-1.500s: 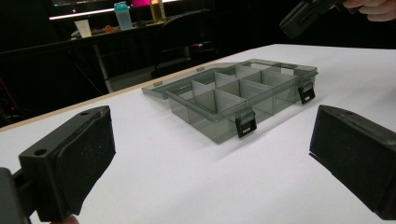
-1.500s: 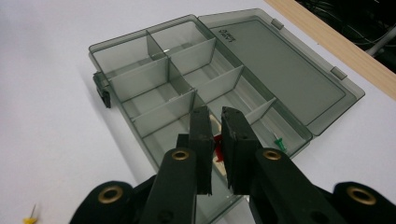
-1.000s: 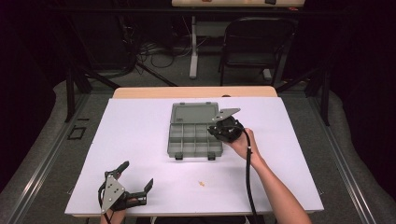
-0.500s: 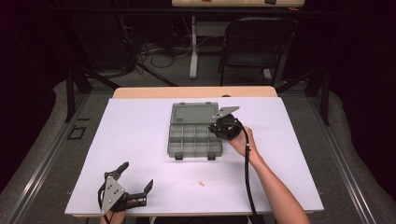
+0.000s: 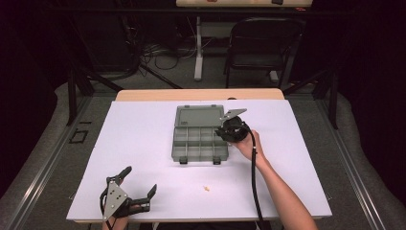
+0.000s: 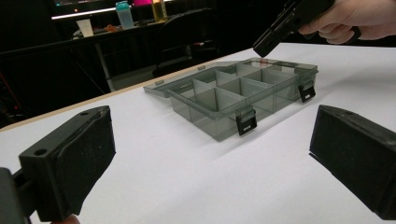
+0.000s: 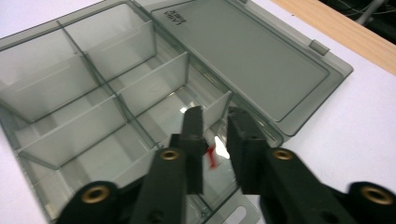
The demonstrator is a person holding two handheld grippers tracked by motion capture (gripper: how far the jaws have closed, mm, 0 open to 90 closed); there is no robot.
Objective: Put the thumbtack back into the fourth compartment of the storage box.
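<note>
Right gripper (image 5: 225,130) sits over the right edge of a grey see-through compartment box (image 5: 198,139), held in the person's right hand (image 5: 249,143) that reaches in from the lower right. In the right gripper view its two black jaws (image 7: 217,135) point down into a compartment at the box's hinge side, a narrow gap between them and nothing clamped; a small red piece (image 7: 212,157) shows in that gap, and whether it lies on the compartment floor or hangs free cannot be told. The box stands near the middle of the white table (image 5: 143,139) with its lid (image 5: 200,116) folded flat away from the person, and two black latches (image 6: 246,122) hang on its near wall. Left gripper (image 5: 136,189) rests low at the table's near left corner, well apart from the box, jaws spread wide and empty, as the left gripper view confirms. A small pale crumb (image 5: 206,188) lies on the table between the box and the near edge. Behind the table stands a dark chair (image 5: 261,48)
</note>
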